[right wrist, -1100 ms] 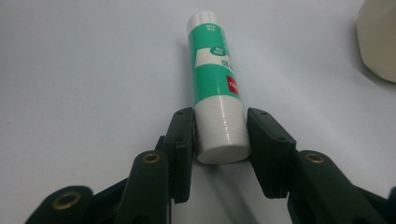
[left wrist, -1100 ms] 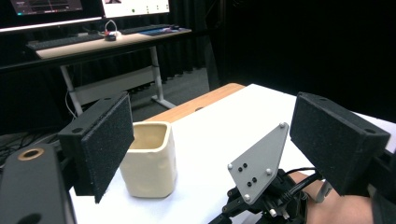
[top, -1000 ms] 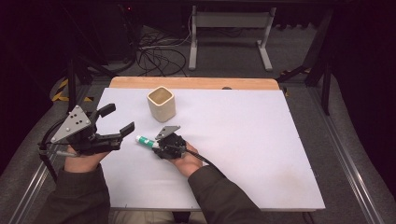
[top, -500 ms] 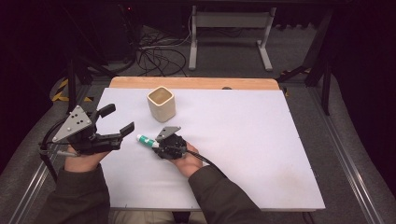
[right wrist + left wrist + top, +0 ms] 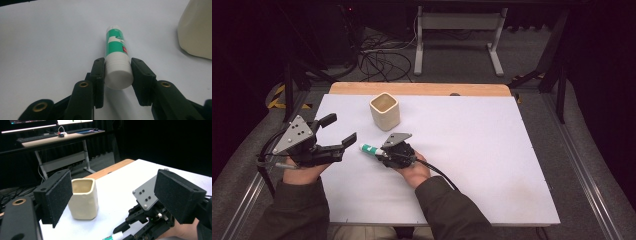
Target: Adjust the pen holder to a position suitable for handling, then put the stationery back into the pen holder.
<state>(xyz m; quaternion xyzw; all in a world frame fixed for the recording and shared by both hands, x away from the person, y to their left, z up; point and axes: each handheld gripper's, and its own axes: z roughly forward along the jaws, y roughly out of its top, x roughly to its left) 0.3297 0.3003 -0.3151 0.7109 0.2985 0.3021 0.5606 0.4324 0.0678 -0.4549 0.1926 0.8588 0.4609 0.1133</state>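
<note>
Between the jaws of the right gripper (image 5: 117, 75), the right gripper view shows the white cap end of a green and white glue stick (image 5: 116, 60) pinched from both sides, its far end lying on the white table (image 5: 50, 37). From above, that stick (image 5: 369, 148) pokes out toward the left gripper (image 5: 337, 131), whose jaws stand wide apart and hold nothing, just beside it. Along the left gripper's own view a cream cup (image 5: 83, 197) stands upright behind its near pad, apart from the stick.
</note>
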